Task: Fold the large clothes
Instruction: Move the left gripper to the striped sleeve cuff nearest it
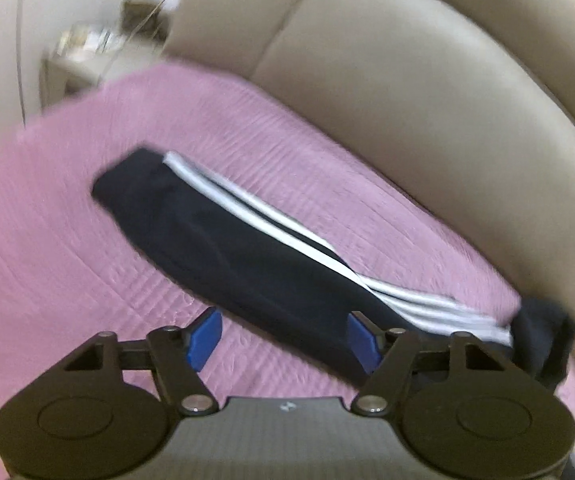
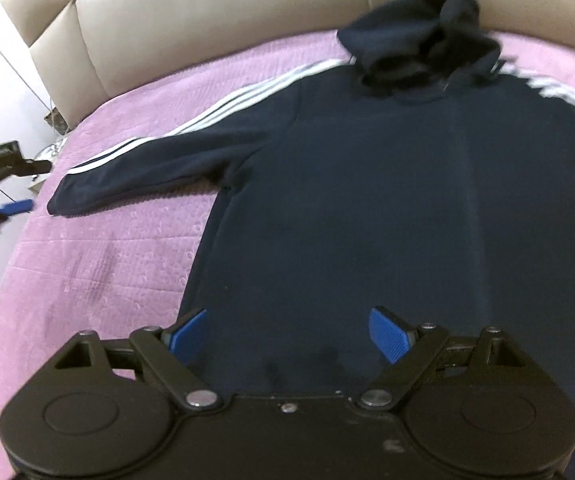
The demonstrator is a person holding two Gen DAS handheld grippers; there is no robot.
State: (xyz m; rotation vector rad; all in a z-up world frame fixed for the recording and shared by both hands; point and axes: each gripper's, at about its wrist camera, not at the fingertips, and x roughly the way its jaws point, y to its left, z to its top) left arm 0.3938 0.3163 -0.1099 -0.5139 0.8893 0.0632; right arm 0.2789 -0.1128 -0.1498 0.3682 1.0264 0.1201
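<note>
The navy hoodie lies flat on the pink bed. Left tongs and right tongs are spread, empty (approach stage); likely next, pinch the sleeve lying mid-frame.

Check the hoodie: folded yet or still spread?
Spread. The hoodie lies flat on the pink bedspread, its sleeve stretched out sideways and hood up by the headboard.

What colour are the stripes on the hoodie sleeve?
White, on the navy sleeve; clearest in the left wrist view.
</note>
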